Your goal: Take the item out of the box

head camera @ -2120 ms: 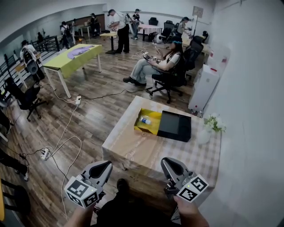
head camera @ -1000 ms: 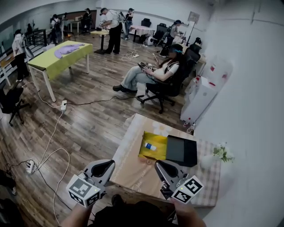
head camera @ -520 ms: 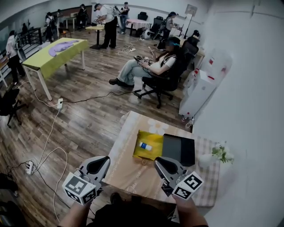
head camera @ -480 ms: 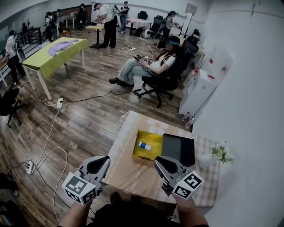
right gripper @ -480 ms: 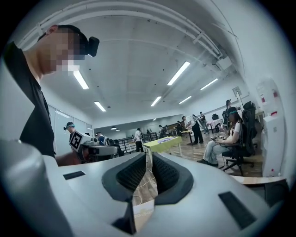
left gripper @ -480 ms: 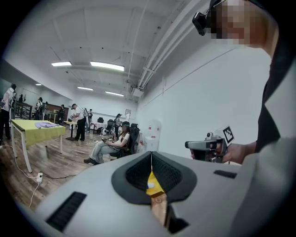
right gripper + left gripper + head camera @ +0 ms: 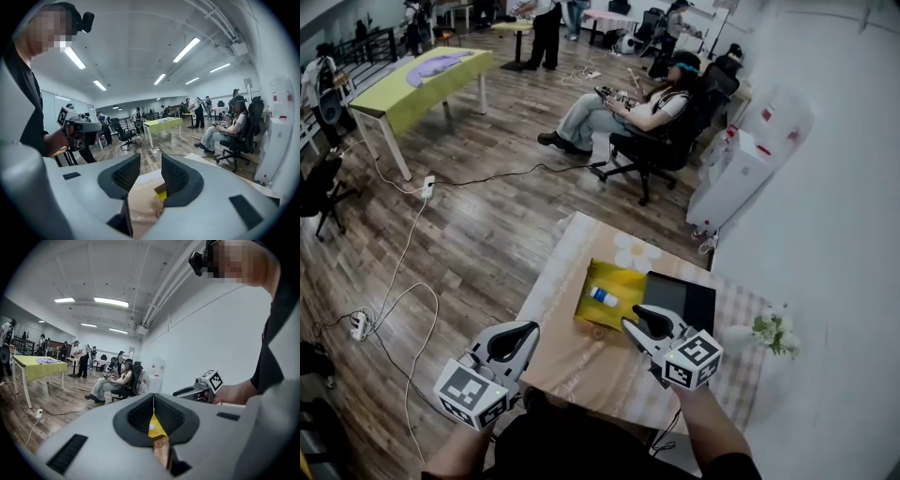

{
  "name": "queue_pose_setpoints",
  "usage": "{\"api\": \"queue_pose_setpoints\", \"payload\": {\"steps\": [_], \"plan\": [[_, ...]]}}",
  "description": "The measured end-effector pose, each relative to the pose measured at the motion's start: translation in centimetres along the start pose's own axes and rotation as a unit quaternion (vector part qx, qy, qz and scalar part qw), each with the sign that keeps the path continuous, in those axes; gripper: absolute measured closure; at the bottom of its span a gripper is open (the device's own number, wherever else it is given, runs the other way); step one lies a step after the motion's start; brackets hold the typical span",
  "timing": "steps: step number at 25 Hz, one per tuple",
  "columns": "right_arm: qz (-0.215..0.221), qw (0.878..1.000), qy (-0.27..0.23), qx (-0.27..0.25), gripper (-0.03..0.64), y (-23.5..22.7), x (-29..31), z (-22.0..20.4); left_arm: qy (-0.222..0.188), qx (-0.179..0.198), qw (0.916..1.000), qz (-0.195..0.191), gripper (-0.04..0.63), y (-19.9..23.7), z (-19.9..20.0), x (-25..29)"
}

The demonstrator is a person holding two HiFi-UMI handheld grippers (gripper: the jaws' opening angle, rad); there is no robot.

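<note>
Bottle (image 7: 603, 297) in box (image 7: 624, 280), ahead of right fingers (image 7: 641, 329)

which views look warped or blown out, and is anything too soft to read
Head view: wide-angle bend curves the white wall; the bottle in the yellow box is small and soft. Left gripper view: black fisheye corners, ceiling light panel glaring white. Right gripper view: same dark rim, ceiling tube blown out.

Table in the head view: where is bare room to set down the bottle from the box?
Free: the near strip of table between yellow box and near edge, and the far corner beyond the box. Crowded: the middle, where box and black lid lie together, vase at right.
</note>
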State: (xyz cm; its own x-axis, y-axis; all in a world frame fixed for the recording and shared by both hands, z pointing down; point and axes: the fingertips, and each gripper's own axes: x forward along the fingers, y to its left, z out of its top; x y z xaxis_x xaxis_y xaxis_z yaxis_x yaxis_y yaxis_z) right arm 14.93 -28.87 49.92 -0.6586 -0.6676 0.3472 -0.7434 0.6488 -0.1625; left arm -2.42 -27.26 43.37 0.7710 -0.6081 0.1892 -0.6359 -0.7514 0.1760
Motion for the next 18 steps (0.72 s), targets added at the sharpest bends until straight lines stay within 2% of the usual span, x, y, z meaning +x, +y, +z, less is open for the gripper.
{"api": "queue_pose_setpoints", "payload": {"steps": [9, 18], "plan": [[0.012, 0.993, 0.1, -0.061, 0.453, -3.5, 6.1, -3.1, 0.019, -0.026, 0.9992, 0.025, 0.58, 2.3, -1.3, 0.8], [0.027, 0.972, 0.214, -0.095, 0.442, -6.8, 12.2, -9.7, 0.037, -0.055, 0.9964, 0.053, 0.58, 5.1, -2.9, 1.5]]}}
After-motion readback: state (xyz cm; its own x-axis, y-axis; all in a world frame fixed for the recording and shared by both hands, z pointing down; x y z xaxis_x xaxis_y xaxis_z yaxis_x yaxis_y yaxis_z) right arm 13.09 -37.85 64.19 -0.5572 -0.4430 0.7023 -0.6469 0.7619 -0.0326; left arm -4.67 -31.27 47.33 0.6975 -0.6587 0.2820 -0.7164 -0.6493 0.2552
